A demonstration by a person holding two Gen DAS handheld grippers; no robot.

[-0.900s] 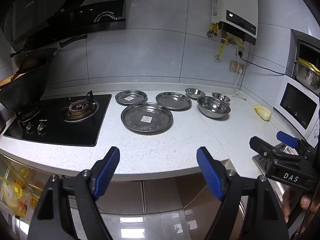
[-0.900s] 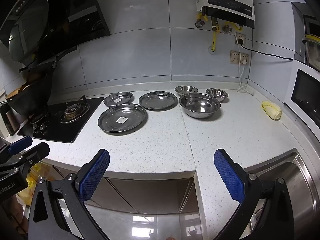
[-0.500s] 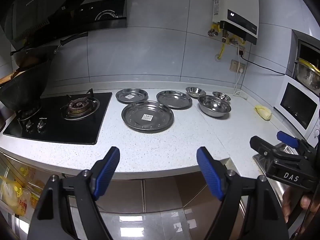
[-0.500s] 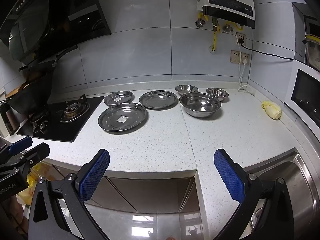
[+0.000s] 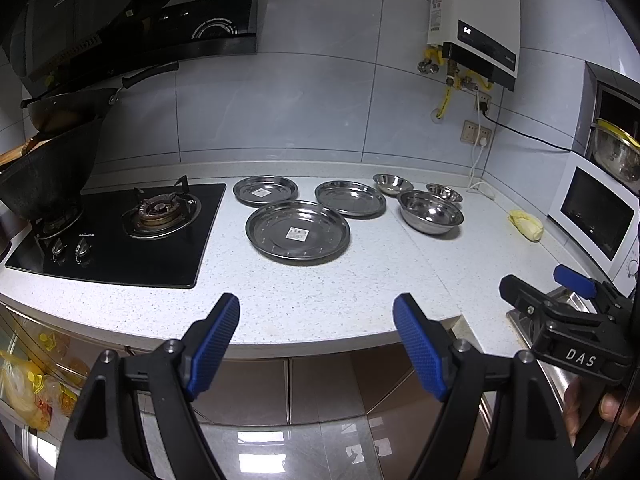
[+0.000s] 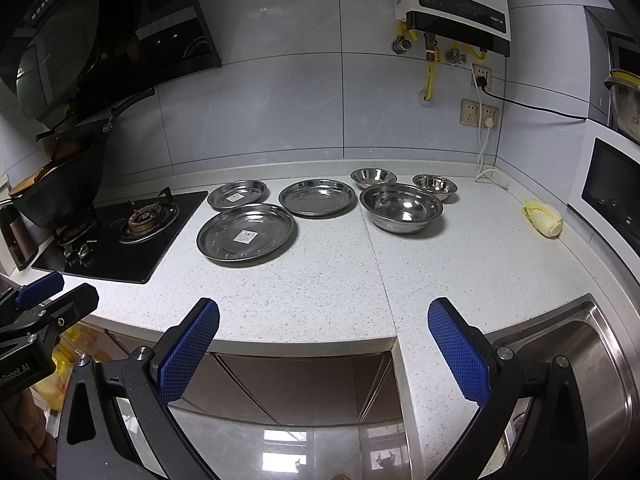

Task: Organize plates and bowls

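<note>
Six steel pieces wait ahead of your fingers, none of them touched yet: three plates and three bowls on the countertop. Both tools hang in front of the counter's edge with their blue pads spread wide and nothing between them, the left gripper and the right gripper alike.

Straight beyond your left fingers lies the large plate, with the small plate farther off behind it and the medium plate beyond and toward the right finger. Beyond your right fingers, roughly on their midline, sits the large bowl; behind it stand the back bowl and the smallest bowl, apart from each other.

Judging by the look of them, these are thin stamped steel: light, stiff and slick. They will not break, but they should slide and clatter if you push instead of pinch. The plates lie flat with low flared rims, so I would take the near rim, one pad over the lip and one under, and tip the edge up first. The bowls offer a taller wall; pinch the near rim, one pad inside and one outside.

Nesting small into large looks the sensible order, plates with your left, bowls with your right.
</note>
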